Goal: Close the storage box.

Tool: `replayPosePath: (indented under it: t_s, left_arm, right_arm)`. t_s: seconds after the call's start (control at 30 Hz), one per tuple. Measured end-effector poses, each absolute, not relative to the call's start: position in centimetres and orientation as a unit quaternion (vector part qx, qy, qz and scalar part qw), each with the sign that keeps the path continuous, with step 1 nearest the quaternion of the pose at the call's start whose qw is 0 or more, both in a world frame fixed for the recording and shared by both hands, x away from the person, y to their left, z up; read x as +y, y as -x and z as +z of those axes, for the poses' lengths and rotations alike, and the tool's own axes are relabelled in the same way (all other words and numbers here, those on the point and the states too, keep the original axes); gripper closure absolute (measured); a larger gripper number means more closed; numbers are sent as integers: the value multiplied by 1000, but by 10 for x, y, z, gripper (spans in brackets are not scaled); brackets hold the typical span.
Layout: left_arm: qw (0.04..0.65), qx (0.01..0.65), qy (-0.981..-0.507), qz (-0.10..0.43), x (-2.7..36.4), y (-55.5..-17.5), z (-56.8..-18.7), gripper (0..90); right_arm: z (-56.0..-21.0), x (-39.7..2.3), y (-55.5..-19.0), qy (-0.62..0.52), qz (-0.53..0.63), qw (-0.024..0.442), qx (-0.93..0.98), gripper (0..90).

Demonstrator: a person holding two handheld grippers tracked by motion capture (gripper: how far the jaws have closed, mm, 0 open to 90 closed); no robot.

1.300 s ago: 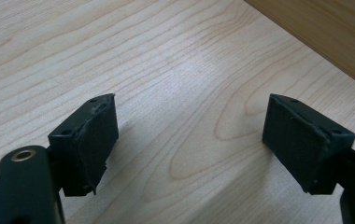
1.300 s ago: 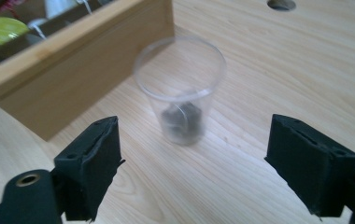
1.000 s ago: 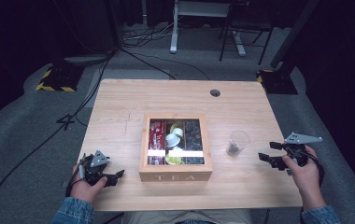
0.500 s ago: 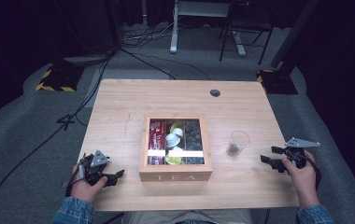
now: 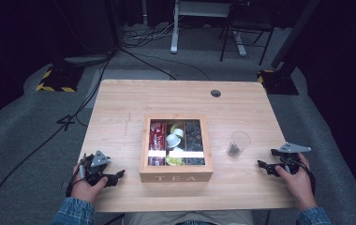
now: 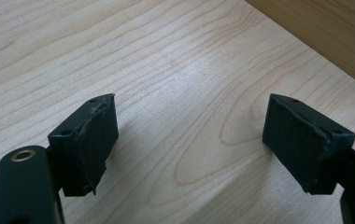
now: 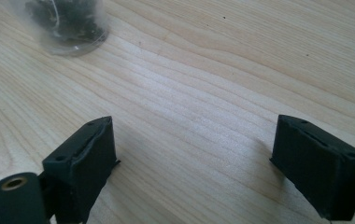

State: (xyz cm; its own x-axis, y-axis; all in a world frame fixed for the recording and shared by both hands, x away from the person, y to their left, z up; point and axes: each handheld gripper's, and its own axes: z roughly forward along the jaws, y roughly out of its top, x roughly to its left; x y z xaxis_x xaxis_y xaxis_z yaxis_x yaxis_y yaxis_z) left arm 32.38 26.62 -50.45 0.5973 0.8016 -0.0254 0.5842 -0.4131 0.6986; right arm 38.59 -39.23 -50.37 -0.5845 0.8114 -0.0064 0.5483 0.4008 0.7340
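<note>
Right of the tea box, the right gripper has sunk tableward, jaws just widening, empty. Left gripper rests gaping, empty. One cup, one box.

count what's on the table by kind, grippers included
grippers: 2, left gripper and right gripper, jaws open and empty
wooden tea box: 1
clear plastic cup: 1
total: 4

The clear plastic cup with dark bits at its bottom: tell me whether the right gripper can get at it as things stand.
Probably yes. The clear plastic cup stands alone on the bare wooden table, beside the right gripper, whose jaws are open, empty and pointed that way; nothing lies between.
</note>
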Motion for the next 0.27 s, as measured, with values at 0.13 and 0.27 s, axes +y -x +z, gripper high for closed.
replayPosePath:
  t_s: [0.13,0.27]
  left_arm:
    - [342,419,-826,160,266,-324,-504,185]
    - [342,419,-826,159,266,-324,-504,185]
  right_arm:
    - [-504,-392,-386,-418,355,185,816,129]
    - [-504,-391,-386,-420,354,186,814,125]
